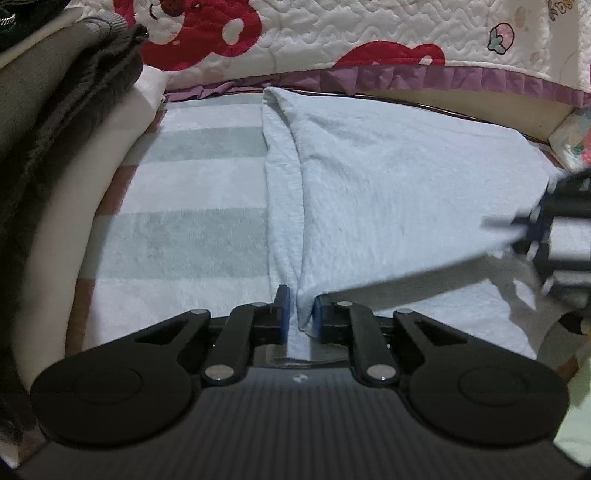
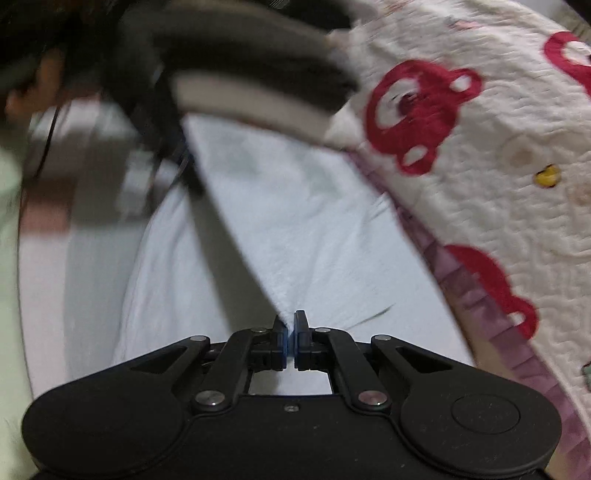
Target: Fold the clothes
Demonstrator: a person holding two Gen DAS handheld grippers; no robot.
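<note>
- At the far left of the left wrist view a pile of dark grey knitted clothes (image 1: 74,96) sits on a white cushion edge (image 1: 66,206), well apart from the gripper; beside it lies a striped towel (image 1: 192,221) in pale blue and grey-green bands.
- The pale blue garment (image 1: 388,192) lies on that towel, its folded edge running away from the camera toward the quilt (image 1: 332,33) with red bear shapes and a purple frill; the near corner of the fold comes down between the blue pads (image 1: 283,310) of the left gripper (image 1: 301,314).
- That gripper is narrowly parted, the fabric passing through the gap; whether the pads press it I cannot tell.
- At the right edge the other tool shows as a dark blur, raised above the cloth.
- In the right wrist view the right gripper (image 2: 290,339) is closed almost completely, pinching a lifted corner of the same garment (image 2: 295,229); the cloth rises from the jaws in a taut sheet toward the upper left, where the left gripper (image 2: 147,155) is blurred.
</note>
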